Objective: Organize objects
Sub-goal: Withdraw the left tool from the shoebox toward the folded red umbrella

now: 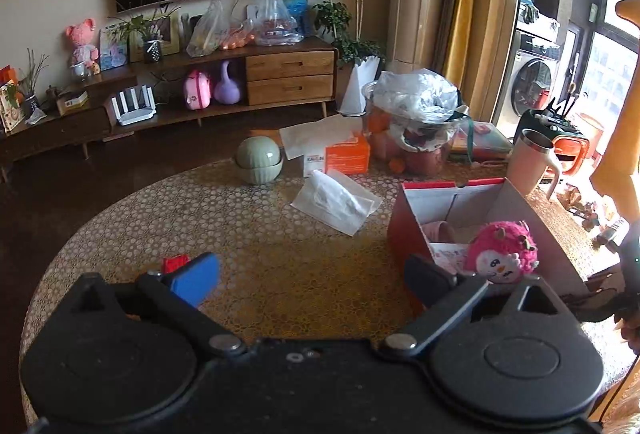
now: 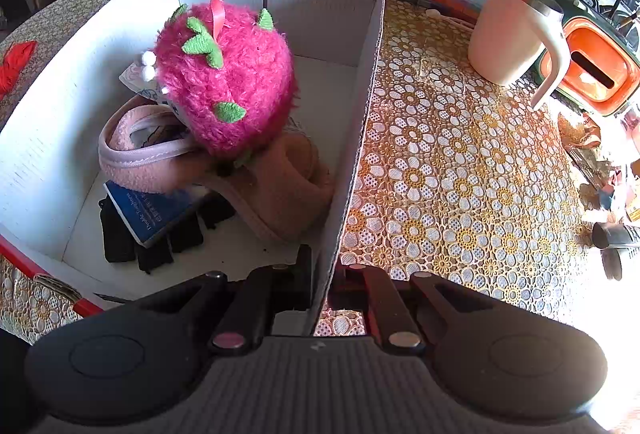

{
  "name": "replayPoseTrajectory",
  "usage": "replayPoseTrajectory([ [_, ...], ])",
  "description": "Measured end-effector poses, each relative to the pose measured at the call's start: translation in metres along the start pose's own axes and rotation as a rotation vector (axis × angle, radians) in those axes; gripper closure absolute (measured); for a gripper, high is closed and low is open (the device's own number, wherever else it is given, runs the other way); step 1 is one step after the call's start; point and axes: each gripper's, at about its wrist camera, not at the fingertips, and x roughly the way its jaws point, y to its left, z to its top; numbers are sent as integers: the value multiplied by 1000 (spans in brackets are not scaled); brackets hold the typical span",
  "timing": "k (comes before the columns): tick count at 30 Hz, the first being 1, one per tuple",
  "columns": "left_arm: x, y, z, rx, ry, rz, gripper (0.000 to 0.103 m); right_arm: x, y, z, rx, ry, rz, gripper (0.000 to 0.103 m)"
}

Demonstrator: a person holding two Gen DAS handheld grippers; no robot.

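A: Cardboard box (image 2: 276,1), red outside and white inside, sits on the lace-covered table (image 2: 460,173). Contents, right wrist view: pink plush (image 2: 228,81) with green leaf tabs at centre, resting on a pink slipper (image 2: 276,189). A blue booklet (image 2: 152,213) lies at 7 o'clock from the plush, over a black item too dark to identify.

B: Right gripper (image 2: 320,274)?

A: Jaws drawn together, clamped on the box's near side wall, one finger inside and one outside.

B: Left gripper (image 1: 312,274)?

A: Jaws spread wide, nothing between them but bare tablecloth. Blue pad (image 1: 198,280) visible on the left-hand finger. In the left wrist view the box stands at 3 o'clock from the gripper, with the plush's face showing just past the right-hand finger.

B: Loose items still on the table?

A: A small red object (image 1: 175,264), partly hidden behind the blue pad; same object appears at 9 o'clock in the right wrist view, outside the box. A tissue pack (image 1: 336,201) lies at 12 o'clock from the left gripper. Further back stand a green bowl set (image 1: 258,159) and an orange tissue box (image 1: 347,155).

B: Right of the box?

A: A cream mug (image 2: 508,37) at 2 o'clock, well apart from the box wall.
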Motion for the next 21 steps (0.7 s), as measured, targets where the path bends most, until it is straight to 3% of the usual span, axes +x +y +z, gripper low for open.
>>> replayPoseTrajectory([
  [11,18,66,-28,-115,11,149,1,-1,0,0,-2,6,-10,96],
  [21,55,100,-52,-159,48,197,1,0,2,1,-4,23,-18,96],
])
